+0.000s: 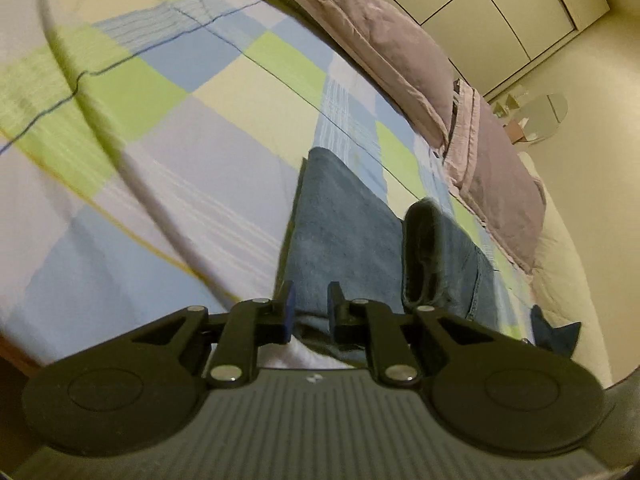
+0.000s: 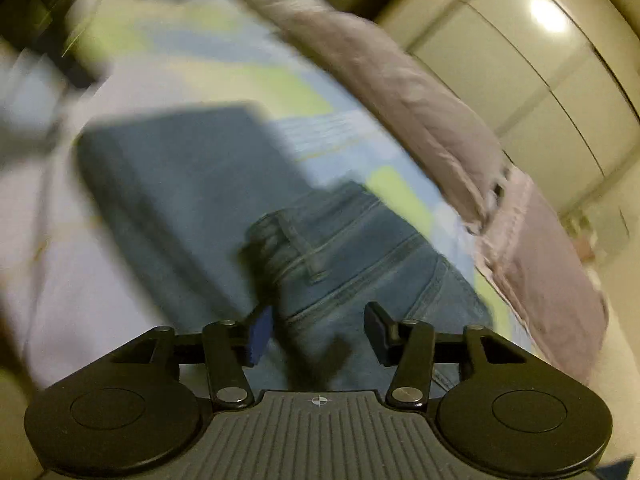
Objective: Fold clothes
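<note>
**A:** Left wrist view, item one: your left gripper (image 1: 310, 310). State of the fingers?

**B:** Both blue-padded fingers (image 1: 288, 308) stand a little apart, with denim showing in the gap. You cannot tell from here whether they pinch the cloth or only hover over it.

**A:** Item two, the jeans (image 1: 344, 232).

**B:** Blue denim, folded into a long strip, lying on the checked bedspread (image 1: 140, 120) and running away from your gripper. A rolled or doubled-over fold of the same denim (image 1: 422, 252) stands up on its right side.

**A:** Surroundings?

**B:** A mauve pillow (image 1: 384, 44) and a second one (image 1: 504, 196) line the far edge of the bed; pale wardrobe doors (image 1: 520, 12) stand behind. A small dark blue scrap (image 1: 556, 332) lies at the lower right, apart from the jeans.

**A:** Right wrist view, item one: your right gripper (image 2: 318, 330).

**B:** Fingers clearly spread wide, one blue pad (image 2: 259, 336) left, one dark finger right, nothing clamped. The frame is heavily motion-blurred.

**A:** And the jeans (image 2: 352, 264) there?

**B:** Directly ahead and beneath the spread fingers: waistband, belt loop (image 2: 304, 252) and seam stitching are legible. A flatter, darker blue folded portion (image 2: 180, 168) extends up and left. The same bedspread (image 2: 256, 72) and mauve pillows (image 2: 400, 92) sit beyond.
</note>
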`<state>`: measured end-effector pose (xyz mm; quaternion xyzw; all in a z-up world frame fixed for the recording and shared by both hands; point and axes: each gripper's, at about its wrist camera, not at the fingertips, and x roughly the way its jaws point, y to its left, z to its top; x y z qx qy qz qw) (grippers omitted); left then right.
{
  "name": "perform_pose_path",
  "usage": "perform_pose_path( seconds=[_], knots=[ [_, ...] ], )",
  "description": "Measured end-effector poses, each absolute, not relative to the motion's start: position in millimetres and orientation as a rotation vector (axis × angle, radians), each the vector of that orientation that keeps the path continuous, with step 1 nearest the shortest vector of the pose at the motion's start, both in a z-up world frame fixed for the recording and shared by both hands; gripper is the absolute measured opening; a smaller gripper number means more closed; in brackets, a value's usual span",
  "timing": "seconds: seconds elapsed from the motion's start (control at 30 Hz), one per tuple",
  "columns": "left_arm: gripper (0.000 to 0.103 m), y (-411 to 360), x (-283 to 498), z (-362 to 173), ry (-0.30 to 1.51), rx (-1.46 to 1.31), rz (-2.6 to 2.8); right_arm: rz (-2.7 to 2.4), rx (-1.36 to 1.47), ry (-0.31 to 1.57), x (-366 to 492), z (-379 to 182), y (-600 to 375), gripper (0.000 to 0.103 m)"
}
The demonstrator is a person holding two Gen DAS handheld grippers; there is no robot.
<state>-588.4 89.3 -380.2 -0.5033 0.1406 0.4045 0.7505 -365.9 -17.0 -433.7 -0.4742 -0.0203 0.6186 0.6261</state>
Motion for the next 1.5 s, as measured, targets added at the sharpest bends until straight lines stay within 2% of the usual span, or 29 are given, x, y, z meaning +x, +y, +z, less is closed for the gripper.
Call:
perform_pose_path(
  seconds=[0.17,0.4,0.7,0.73,0.77,0.83,1.1,1.3,1.5],
  knots=[
    [0.016,89.2,-577.7,-382.2,0.290,-1.120,0.827,1.392,-0.975,0.001,-349.6,-412.1,-33.0,0.052],
    [0.017,83.5,-569.7,-387.1,0.288,-1.134,0.812,1.395,-0.967,-0.057,-333.9,-393.4,-45.5,0.052],
    [0.017,90.7,-590.0,-390.1,0.275,-1.134,0.867,1.389,-1.105,-0.120,-356.6,-444.4,-15.1,0.051],
    [0.017,92.4,-592.9,-390.9,0.271,-1.137,0.873,1.394,-1.108,-0.123,-356.4,-446.2,-14.3,0.036],
    [0.017,93.4,-596.2,-391.3,0.264,-1.140,0.876,1.400,-1.107,-0.117,-355.3,-445.5,-12.7,0.026],
    [0.017,95.4,-602.7,-392.3,0.250,-1.145,0.882,1.415,-1.080,-0.087,-350.4,-437.1,-8.3,0.014],
    [0.017,97.4,-617.6,-399.1,0.240,-1.162,0.907,1.566,-0.749,-0.126,-366.6,-359.6,-27.4,0.012],
    [0.017,96.4,-615.7,-404.9,0.275,-1.167,0.915,1.699,-0.912,-0.077,-407.3,-404.5,-12.9,0.012],
    [0.017,96.6,-613.1,-408.5,0.285,-1.172,0.915,1.740,-0.749,-0.075,-394.4,-365.2,-6.7,0.012]
  ],
)
